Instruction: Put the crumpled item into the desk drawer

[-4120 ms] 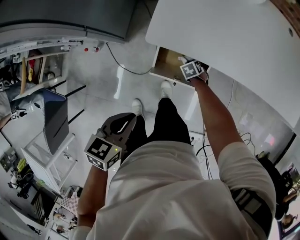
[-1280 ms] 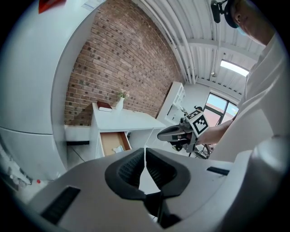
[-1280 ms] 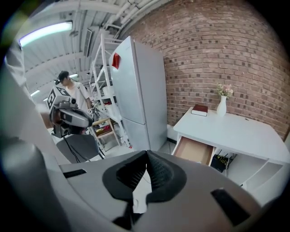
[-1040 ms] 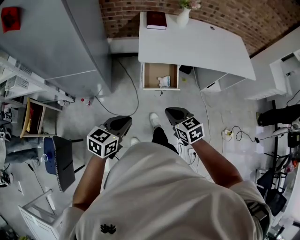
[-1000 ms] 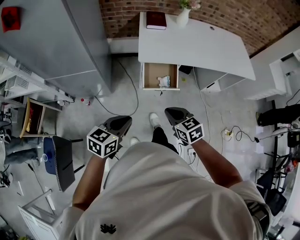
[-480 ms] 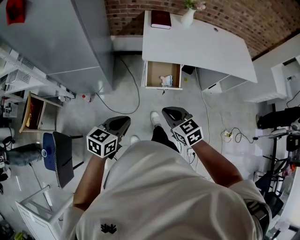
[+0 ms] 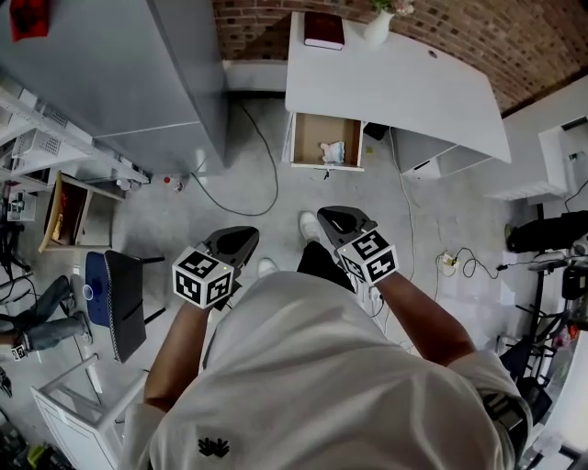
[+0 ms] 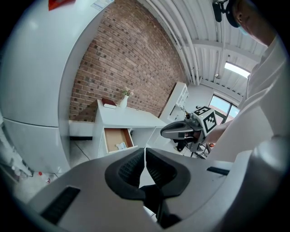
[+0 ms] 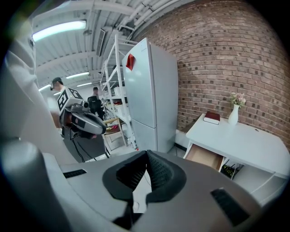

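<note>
The white desk (image 7: 395, 83) stands against the brick wall, its wooden drawer (image 7: 325, 151) pulled open. A pale crumpled item (image 7: 333, 151) lies inside the drawer, near its right side; it also shows small in the left gripper view as the crumpled item (image 8: 120, 145). Both grippers are held close to the person's body, far back from the desk. My left gripper (image 7: 248, 237) is shut with nothing in it, jaws touching (image 8: 145, 156). My right gripper (image 7: 329, 218) is likewise shut and empty (image 9: 146, 164). From the right gripper view the drawer (image 9: 204, 156) is seen side-on, its contents hidden.
A dark red book (image 7: 323, 30) and a white vase (image 7: 378, 23) sit on the desk. A tall grey fridge (image 7: 119, 64) stands left of it, and a cable (image 7: 257, 174) trails over the floor. A blue chair (image 7: 110, 303) and shelving (image 7: 64, 207) are at the left.
About four seconds ago my right gripper was at the open drawer; now it is back by the body and the desk is far off. Over the last second almost nothing moved.
</note>
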Motion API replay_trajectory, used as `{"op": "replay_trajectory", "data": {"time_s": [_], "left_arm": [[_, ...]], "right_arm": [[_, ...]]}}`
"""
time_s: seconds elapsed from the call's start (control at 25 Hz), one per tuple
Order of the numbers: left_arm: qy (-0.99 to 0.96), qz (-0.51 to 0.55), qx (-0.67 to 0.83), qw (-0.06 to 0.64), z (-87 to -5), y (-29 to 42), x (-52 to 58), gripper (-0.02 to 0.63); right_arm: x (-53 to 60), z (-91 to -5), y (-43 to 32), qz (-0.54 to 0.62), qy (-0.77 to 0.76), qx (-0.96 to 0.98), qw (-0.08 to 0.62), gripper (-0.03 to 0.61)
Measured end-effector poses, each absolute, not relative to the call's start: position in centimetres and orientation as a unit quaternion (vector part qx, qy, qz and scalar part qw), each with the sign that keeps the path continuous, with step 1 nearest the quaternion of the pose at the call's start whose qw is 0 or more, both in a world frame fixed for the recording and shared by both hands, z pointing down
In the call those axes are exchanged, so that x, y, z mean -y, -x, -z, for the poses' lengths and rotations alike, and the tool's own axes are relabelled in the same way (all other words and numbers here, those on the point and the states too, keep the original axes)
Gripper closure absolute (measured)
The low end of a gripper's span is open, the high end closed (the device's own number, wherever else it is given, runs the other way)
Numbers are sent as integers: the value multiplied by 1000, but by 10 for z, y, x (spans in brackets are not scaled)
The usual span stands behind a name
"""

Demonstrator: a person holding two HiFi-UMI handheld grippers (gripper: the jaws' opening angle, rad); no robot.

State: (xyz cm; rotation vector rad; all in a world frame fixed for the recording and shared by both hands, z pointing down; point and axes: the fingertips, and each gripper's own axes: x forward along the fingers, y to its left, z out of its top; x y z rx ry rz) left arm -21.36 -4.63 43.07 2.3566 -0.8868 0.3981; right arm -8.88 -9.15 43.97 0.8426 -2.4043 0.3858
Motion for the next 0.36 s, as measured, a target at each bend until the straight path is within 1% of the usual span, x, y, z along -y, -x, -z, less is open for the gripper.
{"op": "replay_trajectory", "data": {"time_s": [0.36], "left_arm": [[-876, -151, 350, 294, -432, 224, 81, 583]], "right_arm": [[138, -441, 104, -132, -295, 905, 276, 549]]}}
